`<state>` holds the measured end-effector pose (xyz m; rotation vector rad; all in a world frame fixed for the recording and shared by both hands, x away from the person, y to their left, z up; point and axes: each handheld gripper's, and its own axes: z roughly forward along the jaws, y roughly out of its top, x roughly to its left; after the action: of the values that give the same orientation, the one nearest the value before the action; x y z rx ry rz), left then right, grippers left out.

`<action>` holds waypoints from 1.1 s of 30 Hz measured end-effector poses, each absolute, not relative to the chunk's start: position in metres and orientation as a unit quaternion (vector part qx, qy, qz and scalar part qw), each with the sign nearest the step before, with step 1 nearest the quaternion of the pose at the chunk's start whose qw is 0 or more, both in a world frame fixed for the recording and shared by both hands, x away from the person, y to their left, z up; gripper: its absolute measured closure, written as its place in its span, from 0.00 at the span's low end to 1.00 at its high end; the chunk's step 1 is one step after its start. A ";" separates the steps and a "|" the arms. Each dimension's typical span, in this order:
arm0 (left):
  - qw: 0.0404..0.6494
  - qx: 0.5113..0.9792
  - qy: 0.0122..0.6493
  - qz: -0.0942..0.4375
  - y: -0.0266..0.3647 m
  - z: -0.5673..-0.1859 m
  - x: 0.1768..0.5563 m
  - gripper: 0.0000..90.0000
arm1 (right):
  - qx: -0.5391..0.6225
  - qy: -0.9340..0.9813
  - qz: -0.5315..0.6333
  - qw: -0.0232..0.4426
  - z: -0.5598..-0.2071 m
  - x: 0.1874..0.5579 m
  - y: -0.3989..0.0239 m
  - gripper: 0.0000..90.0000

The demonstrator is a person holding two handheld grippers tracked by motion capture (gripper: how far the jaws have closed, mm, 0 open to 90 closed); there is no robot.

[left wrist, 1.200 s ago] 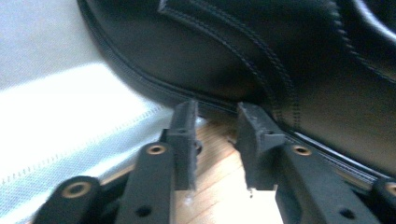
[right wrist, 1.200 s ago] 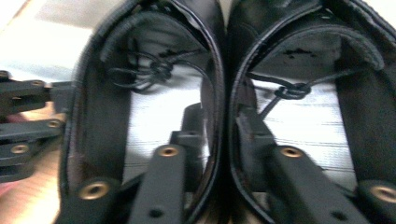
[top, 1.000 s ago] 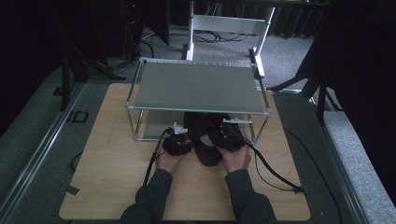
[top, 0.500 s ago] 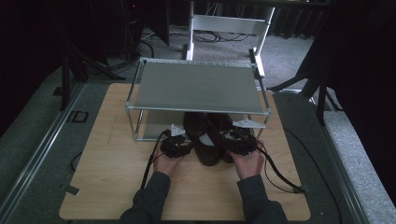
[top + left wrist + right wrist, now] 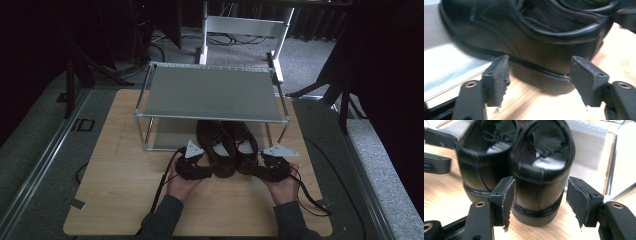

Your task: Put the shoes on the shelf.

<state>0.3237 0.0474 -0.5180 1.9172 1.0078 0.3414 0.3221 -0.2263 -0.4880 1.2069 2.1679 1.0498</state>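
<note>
1. Two black shoes are seen side by side on the tabletop, toes under the metal rack, heels toward the person.
2. Left shoe: flanked by the left hand-held gripper at its outer side; jaws have just been opening, pads clear of the leather, nothing gripped.
3. Right shoe: its heel sits between the right hand-held gripper jaws, which have just been opening; gaps are seen both sides, no hold.
</note>
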 end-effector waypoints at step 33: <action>0.435 0.801 0.396 0.108 0.042 -0.521 0.338 0.24 | 0.449 0.790 0.385 0.164 -0.504 0.324 -0.208 0.41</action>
<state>0.3378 0.0419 -0.5212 1.9941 0.9852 0.2696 0.3240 -0.2081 -0.5044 1.2798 2.2515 1.0971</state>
